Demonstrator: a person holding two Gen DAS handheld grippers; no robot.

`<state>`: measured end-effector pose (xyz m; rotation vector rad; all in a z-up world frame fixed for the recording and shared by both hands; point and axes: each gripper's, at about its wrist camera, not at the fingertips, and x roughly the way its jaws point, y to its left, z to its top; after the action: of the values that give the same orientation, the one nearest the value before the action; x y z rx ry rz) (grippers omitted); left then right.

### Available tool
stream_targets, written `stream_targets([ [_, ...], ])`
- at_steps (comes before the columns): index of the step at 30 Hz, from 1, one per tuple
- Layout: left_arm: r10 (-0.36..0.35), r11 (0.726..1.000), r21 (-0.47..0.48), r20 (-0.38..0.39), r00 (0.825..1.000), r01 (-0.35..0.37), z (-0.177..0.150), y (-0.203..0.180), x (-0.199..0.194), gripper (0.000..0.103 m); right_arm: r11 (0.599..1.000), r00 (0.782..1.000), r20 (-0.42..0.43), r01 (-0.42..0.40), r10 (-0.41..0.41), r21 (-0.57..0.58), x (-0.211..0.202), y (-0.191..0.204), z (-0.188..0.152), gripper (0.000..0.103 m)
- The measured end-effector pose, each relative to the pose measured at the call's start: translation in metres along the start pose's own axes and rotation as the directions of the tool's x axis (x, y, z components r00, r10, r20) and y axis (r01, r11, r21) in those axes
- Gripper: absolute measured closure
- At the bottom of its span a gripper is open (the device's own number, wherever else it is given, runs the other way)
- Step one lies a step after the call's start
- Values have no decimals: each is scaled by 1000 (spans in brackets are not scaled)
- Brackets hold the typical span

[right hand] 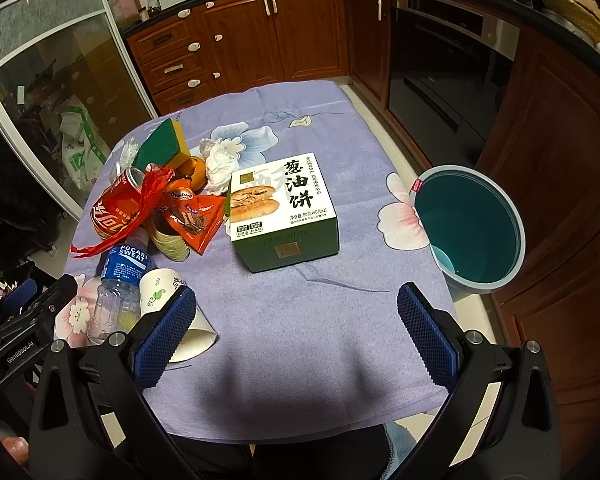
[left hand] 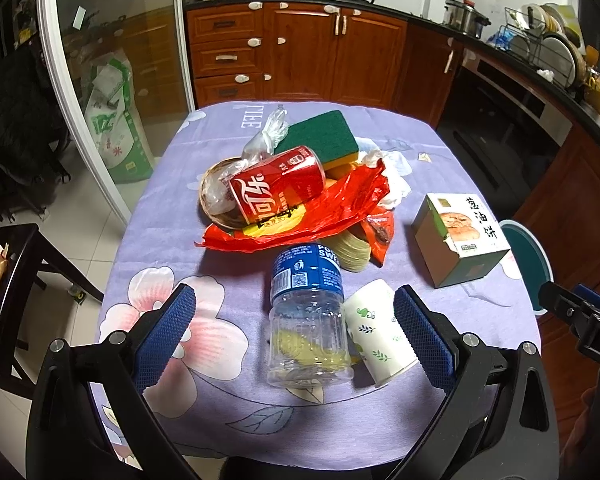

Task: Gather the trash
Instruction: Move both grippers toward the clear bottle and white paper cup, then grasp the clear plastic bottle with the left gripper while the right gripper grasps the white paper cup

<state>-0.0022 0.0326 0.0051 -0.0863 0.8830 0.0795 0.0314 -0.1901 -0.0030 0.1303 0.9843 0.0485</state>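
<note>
Covering the table [left hand: 228, 128] is a lilac cloth of soft nap, printed with pale pink and blue flowers.

Item: clear plastic bottle [left hand: 308, 320], ribbed, blue label, lying on its side in the lower centre of the left wrist view, base toward the camera. Item: paper cup [left hand: 376, 328], white with green leaf print, on its side, touching the bottle's right flank. Both lie between the left gripper [left hand: 294, 336] fingers' blue cross-hatched pads [left hand: 164, 336], which stand wide apart and touch neither.

Item: red aluminium can [left hand: 278, 184], cylindrical, on its side at frame centre, resting on a crinkled red plastic bag [left hand: 340, 208]. Item: shallow brown bowl [left hand: 210, 200] holding clear film, at the can's left. Item: sponge [left hand: 324, 136], rectangular, coarse green face over yellow foam, behind the can. Item: crumpled white tissue [right hand: 220, 160], right of the sponge. Item: orange foil wrapper [right hand: 198, 220], triangular, beside a stack of pale round discs [left hand: 352, 248].

Item: cardboard box [right hand: 282, 212], white top with a flatbread photograph, green sides, standing alone at the centre of the right wrist view.

Item: round plastic bin [right hand: 470, 224], grey rim, teal inside, on the floor past the table's right edge, at right of that frame.

Right gripper [right hand: 296, 332]: spread wide and holding nothing, over bare cloth at the near edge, pointing toward the box.
</note>
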Motion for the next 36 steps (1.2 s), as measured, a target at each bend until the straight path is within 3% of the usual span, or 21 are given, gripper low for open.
stream_targets([
  [6, 6, 1000, -3, -4, 1000, -6, -7, 11, 8, 4, 1000, 1000, -10, 8, -8, 3, 6, 0, -2, 6],
  [12, -9, 1000, -21, -62, 998, 8, -18, 23, 27, 4, 1000, 999, -48, 7, -7, 19, 20, -2, -4, 6],
  [22, -139, 990, -23, -173, 975, 137, -20, 22, 66, 4, 999, 993, -118, 12, -7, 41, 45, -4, -8, 6],
  [25, -171, 984, 0, -218, 961, 176, -18, 20, 81, 13, 999, 988, -151, -30, 36, 40, 52, 1, -8, 6],
  [27, -199, 978, 7, -253, 947, 208, -20, 20, 92, 39, 998, 985, -167, -45, 51, 35, 56, 6, -8, 6],
  [28, -216, 974, 5, -259, 941, 225, -21, 22, 93, 39, 998, 983, -173, -58, 62, 30, 58, 9, -7, 6],
  [32, -218, 971, 39, -238, 946, 234, -28, 27, 85, 39, 993, 974, -192, -113, 117, 29, 62, 20, -3, 6],
  [36, -247, 965, 23, -238, 939, 260, -35, 41, 79, 39, 974, 942, -251, -226, 224, 20, 75, 42, -2, 9],
])
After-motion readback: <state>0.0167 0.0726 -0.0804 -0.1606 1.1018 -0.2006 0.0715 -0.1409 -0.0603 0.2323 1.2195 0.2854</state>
